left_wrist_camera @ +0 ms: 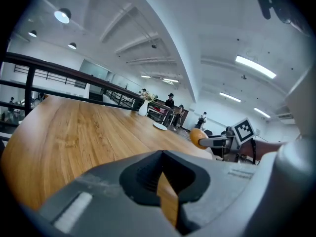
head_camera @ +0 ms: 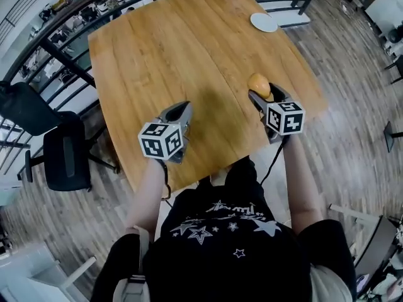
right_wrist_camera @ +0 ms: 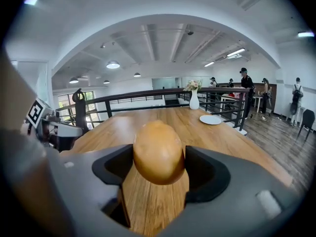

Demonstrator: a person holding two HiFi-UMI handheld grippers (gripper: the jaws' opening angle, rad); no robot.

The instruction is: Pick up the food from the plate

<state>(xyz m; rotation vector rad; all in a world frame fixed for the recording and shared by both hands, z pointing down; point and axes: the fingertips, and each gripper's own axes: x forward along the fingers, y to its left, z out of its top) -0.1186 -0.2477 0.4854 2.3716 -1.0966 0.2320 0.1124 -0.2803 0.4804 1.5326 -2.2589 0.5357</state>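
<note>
Open-plan office, likely on mezzanine level. Indicated by:
- black railing run round long wooden counter
- office chair parked on plank floor
- strip lights fitted in high white ceiling
- people seen standing among furniture beyond
- cluttered desks glimpsed past railing

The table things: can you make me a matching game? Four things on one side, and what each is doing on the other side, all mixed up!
Things:
1. bread roll
2. white plate
3. white vase
4. left gripper

States:
A. holds nothing
B. holds flowers
C. is gripped in the right gripper
D. lies bare at the far end of the table

Pairs: 1-C, 2-D, 3-B, 4-A
</note>
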